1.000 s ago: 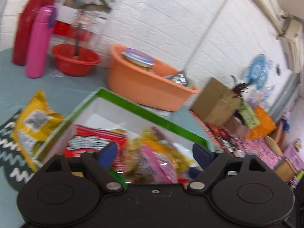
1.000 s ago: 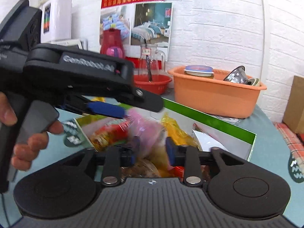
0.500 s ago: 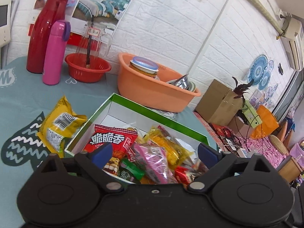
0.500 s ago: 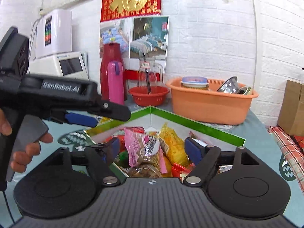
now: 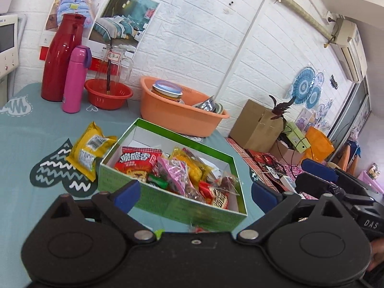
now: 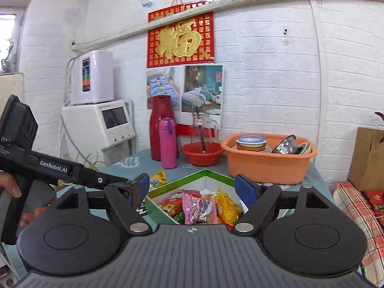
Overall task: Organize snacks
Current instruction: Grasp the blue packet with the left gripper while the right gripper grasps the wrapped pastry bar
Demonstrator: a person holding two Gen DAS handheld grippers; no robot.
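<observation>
Both grippers (image 5: pixel 194 193) (image 6: pixel 193 188) empty; one yellow packet (image 5: pixel 90 151) outside box (image 5: pixel 168 206).

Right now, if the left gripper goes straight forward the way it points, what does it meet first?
Most likely the green snack box: the open, empty left gripper points slightly down at its near wall and the packets inside. Depth is unclear.

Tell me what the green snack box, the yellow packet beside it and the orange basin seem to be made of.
Green box: probably printed cardboard, with thin flat walls, white inside.
Yellow packet: looks like glossy plastic film, crinkled, with a crimped end.
Orange basin: most likely moulded plastic, one even colour with a rolled rim.
</observation>
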